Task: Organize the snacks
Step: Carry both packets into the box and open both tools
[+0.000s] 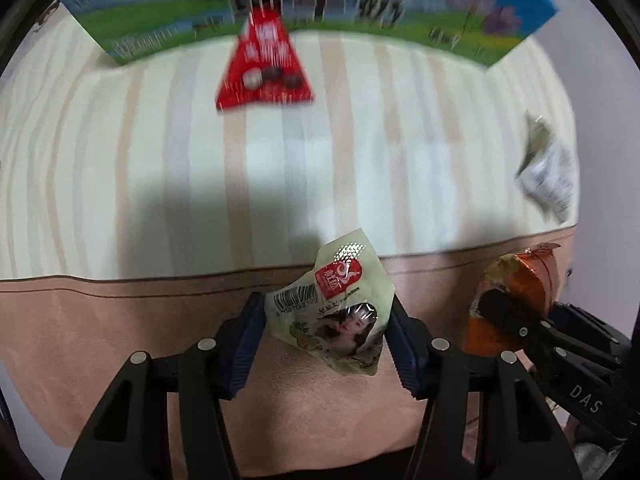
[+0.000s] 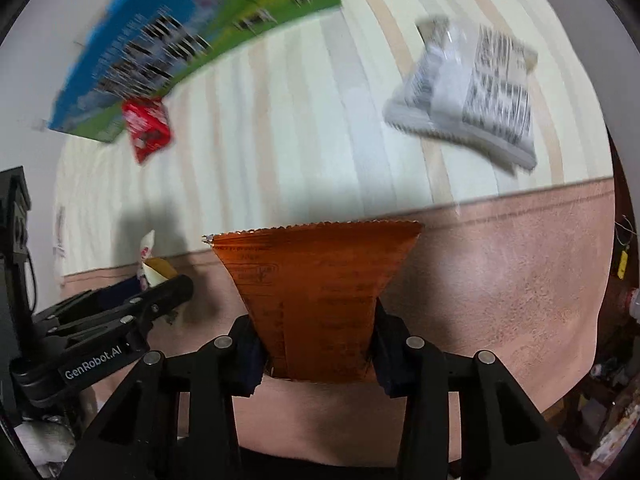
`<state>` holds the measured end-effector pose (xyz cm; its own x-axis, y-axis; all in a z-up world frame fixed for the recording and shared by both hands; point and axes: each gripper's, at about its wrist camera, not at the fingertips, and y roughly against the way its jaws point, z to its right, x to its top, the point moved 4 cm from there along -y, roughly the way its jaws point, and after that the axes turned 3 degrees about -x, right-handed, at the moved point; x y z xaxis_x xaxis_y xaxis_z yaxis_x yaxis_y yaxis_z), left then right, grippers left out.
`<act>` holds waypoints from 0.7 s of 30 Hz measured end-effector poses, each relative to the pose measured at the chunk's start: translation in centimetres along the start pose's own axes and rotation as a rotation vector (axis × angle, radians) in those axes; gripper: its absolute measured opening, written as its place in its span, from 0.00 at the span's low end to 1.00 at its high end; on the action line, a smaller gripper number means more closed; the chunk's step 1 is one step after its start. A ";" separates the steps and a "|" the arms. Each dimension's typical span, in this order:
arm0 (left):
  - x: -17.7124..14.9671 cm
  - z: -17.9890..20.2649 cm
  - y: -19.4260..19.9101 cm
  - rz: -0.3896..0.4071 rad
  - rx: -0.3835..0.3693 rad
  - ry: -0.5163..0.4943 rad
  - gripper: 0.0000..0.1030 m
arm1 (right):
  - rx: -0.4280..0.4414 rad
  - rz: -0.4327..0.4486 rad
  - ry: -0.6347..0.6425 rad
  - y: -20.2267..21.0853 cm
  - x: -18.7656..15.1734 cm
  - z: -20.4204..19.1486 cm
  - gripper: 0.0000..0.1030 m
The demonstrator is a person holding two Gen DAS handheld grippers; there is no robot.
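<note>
My left gripper (image 1: 326, 328) is shut on a small pale green snack packet (image 1: 340, 304) with a red logo and a barcode, held above the near edge of the striped cloth. My right gripper (image 2: 318, 344) is shut on an orange snack packet (image 2: 316, 296); it also shows at the right of the left wrist view (image 1: 516, 284). A red snack packet (image 1: 266, 66) lies on the cloth in front of a blue and green box (image 1: 400, 8). A white and grey packet (image 2: 468, 88) lies on the cloth at the right.
The striped cloth (image 1: 160, 168) covers a surface with a pink border (image 1: 80, 320) along its near edge. The box (image 2: 168, 40) stands at the far side. The left gripper's body (image 2: 104, 336) shows at the left of the right wrist view. Clutter sits at the far right (image 2: 616, 420).
</note>
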<state>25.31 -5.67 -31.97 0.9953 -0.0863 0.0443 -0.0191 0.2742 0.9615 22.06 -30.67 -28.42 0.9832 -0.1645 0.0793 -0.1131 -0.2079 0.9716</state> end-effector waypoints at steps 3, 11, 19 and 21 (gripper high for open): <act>1.3 0.3 3.5 0.049 -0.059 0.016 0.54 | 0.044 0.050 0.028 3.1 1.4 -1.2 0.44; 10.1 0.8 14.5 0.213 -0.135 0.010 0.54 | 0.099 0.185 0.143 11.5 10.8 -6.7 0.44; 22.0 -1.4 16.1 0.219 0.005 0.006 0.54 | 0.012 0.149 0.206 11.3 23.1 -10.2 0.44; 24.4 -2.4 15.2 0.181 0.025 0.019 0.54 | -0.018 0.111 0.221 9.5 25.6 -11.1 0.44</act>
<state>49.51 -1.29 -16.96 0.9770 -0.0192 0.2124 -0.2002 0.2599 0.9446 47.77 -26.16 -14.70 0.9726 0.0294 0.2307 -0.2217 -0.1832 0.9578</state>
